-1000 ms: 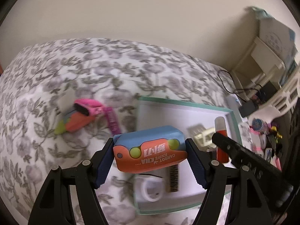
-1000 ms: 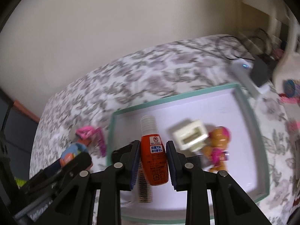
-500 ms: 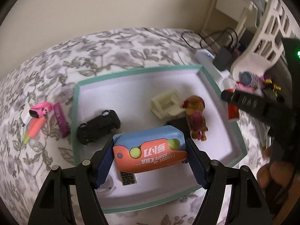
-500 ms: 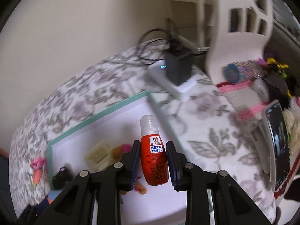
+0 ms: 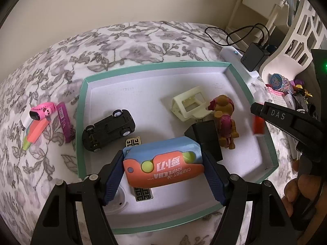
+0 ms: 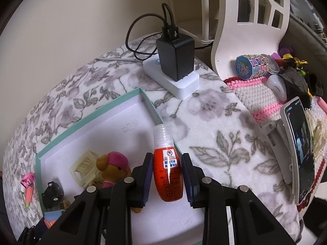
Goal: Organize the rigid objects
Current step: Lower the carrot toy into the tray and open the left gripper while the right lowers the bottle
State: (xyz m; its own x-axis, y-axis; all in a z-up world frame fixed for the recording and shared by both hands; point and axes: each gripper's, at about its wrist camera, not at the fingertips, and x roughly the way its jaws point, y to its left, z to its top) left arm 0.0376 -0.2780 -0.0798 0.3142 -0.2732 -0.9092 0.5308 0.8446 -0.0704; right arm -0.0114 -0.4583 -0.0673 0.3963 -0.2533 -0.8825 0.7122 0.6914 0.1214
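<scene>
- Now, far left on the floral blanket (image 5: 126, 40) lie a pink toy (image 5: 41, 110), an orange carrot-shaped piece (image 5: 35, 132) and a purple strip (image 5: 65, 122), all outside the tray and close together.
- Next comes the teal-rimmed tray (image 5: 80, 126); in its left part a black toy car (image 5: 109, 129) lies upside down, wheels up.
- Your left tool (image 5: 163, 163) is clamped on the blue-and-orange carrot knife toy (image 5: 163, 165) — pads pressing both ends, held over the tray's near part above a patterned dark tile (image 5: 143, 194).
- Further right in the tray sit a cream plastic frame (image 5: 189, 106), a black block (image 5: 206, 136) and a brown dog figure in pink (image 5: 224, 120), the figure just beside the frame.
- Your right tool (image 6: 168, 178) grips the orange bottle (image 6: 168, 175) with its clear cap pointing away from you — it hangs over the tray's right rim.
- Beyond the tray, a black charger (image 6: 175, 57) stands plugged into a white power strip (image 6: 184, 83).
- Far right, a phone on a stand (image 6: 300, 149) leans near a pink-and-white knitted mat (image 6: 255, 94).
</scene>
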